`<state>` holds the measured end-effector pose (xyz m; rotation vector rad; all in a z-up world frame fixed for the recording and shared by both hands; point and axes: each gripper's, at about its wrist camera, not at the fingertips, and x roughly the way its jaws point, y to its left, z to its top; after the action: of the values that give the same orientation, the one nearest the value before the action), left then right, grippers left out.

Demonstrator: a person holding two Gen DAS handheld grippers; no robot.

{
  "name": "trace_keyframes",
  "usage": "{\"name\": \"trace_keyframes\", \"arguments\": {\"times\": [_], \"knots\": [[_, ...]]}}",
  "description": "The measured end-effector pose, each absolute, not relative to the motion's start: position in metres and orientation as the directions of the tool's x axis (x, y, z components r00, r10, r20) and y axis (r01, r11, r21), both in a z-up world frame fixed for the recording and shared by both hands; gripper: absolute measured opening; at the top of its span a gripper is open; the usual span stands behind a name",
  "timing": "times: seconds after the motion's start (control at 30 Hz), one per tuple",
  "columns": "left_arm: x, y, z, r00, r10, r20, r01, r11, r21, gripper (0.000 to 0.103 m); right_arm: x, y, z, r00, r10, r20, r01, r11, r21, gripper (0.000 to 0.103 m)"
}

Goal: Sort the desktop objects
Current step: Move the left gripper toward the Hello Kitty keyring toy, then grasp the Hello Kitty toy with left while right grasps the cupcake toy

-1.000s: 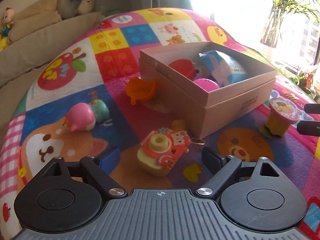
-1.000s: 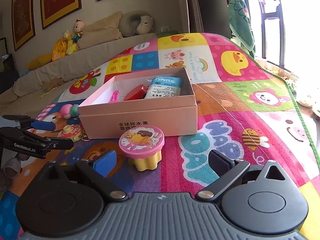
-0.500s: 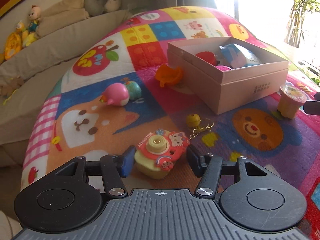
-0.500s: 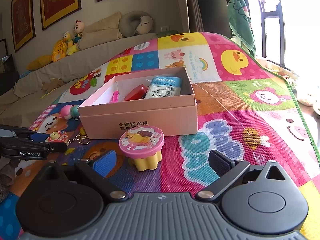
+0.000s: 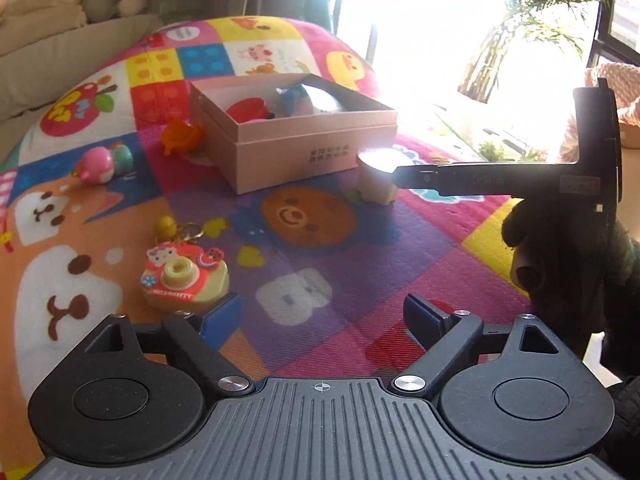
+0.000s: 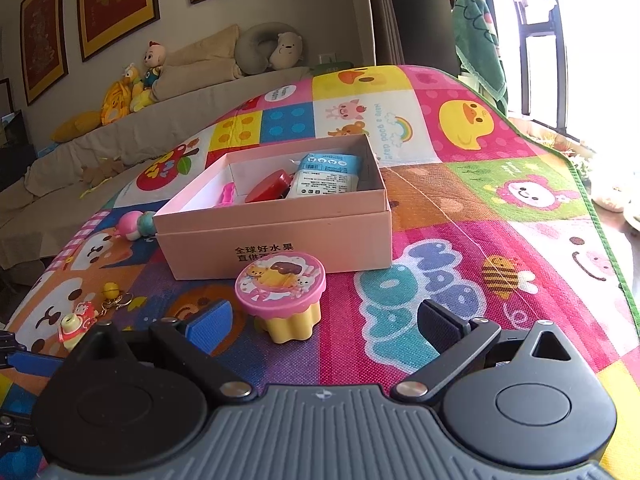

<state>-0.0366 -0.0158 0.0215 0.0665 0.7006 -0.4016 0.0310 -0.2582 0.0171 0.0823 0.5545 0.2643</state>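
The left tool (image 5: 322, 316) hangs with its fingers spread apart and nothing between them, its blue-padded finger (image 5: 222, 314) just beside the toy camera (image 5: 185, 282). The right tool (image 6: 324, 322) is likewise spread wide, its fingers on either side of the pudding-cup toy (image 6: 285, 296) without touching it.

Both work over a play mat (image 6: 460, 200) of bright cartoon squares, laid on a surface that could be a table, though the views do not settle it. A beige sofa (image 6: 120, 144) with plush toys lies beyond, framed pictures hang on the wall, and a glaring window washes out the right side.

The toy camera is yellow with a red front and a ringed lens, lying flat on the mat. A yellow keychain (image 5: 172, 228) sits just behind it. The pudding-cup toy has a pink printed lid on a fluted yellow base and stands upright, just in front of the open pink box (image 6: 280, 236), which holds a red item, a blue-white packet and something pink. A pink-and-green toy (image 5: 102, 162) and an orange toy (image 5: 180, 136) lie left of the box.

Bare mat spreads wide to the right of the box, up to its green-bound edge.
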Motion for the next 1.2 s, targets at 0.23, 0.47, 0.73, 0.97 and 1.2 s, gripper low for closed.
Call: {"name": "trace_keyframes", "arguments": {"times": [0.23,0.47,0.73,0.97,1.2], "knots": [[-0.01,0.011,0.018,0.764,-0.098,-0.638,0.186,0.98,0.072,0.095,0.03,-0.259,0.017,0.82,0.273,-0.503,-0.227,0.962,0.151,0.1],[0.013,0.02,0.008,0.724,-0.146,-0.674,0.192,0.981,-0.006,0.081,0.03,-0.258,0.017,0.819,0.273,-0.505,-0.229,0.962,0.149,0.101],[-0.007,0.003,0.006,0.709,-0.204,-0.675,0.257,0.966,-0.021,0.085,0.035,-0.25,0.016,0.796,0.27,-0.542,-0.25,0.962,0.112,0.1],[-0.009,0.002,0.006,0.723,-0.185,-0.666,0.23,0.973,-0.022,0.088,0.05,-0.229,0.023,0.801,0.242,-0.548,-0.291,0.957,-0.004,0.089],[0.002,0.003,0.006,0.737,-0.134,-0.663,0.177,0.984,-0.003,0.084,0.054,-0.214,0.022,0.764,0.278,-0.583,-0.35,0.936,-0.013,0.056]]}}
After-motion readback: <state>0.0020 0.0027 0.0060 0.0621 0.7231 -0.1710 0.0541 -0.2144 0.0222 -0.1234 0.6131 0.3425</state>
